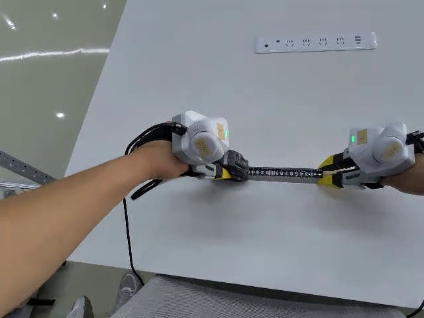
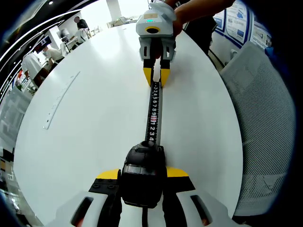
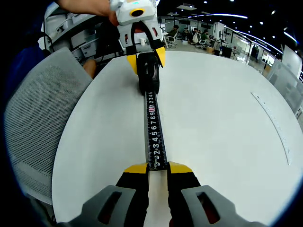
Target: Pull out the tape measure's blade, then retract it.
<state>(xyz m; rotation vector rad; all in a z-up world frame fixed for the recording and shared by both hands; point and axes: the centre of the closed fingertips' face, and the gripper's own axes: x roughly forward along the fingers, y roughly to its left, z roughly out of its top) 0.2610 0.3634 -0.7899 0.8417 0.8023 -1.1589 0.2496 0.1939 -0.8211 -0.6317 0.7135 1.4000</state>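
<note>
Your left gripper [image 1: 228, 173] is clamped on the black tape measure [image 1: 237, 165], with its yellow-tipped jaws pressed against both sides of the case and opened no wider than the case itself. Your right gripper [image 1: 329, 173] has its jaws drawn almost together, pinching the free end of the blade [image 1: 285, 173] between the yellow tips. Both grippers sit low over the white table [image 1: 265, 99], which takes up most of the head view. The left one is near the middle and the right one is off to the right, both toward the near edge. At that near edge, the grey mesh back of a chair [image 1: 232, 298] rises just below the tabletop. Far across the table, toward the right, a white power strip [image 1: 316, 42] lies flat, well apart from both grippers. A black cable [image 1: 126, 225] loops from the back of the left gripper and drops over the near left edge of the table. The tape measure rests on the table in the left gripper's hold, with its mouth facing right. A short length of blade is pulled out, running straight from left to right between the two grippers, just above or on the table surface. Its printed numbers face up and read clearly in both gripper views.
</note>
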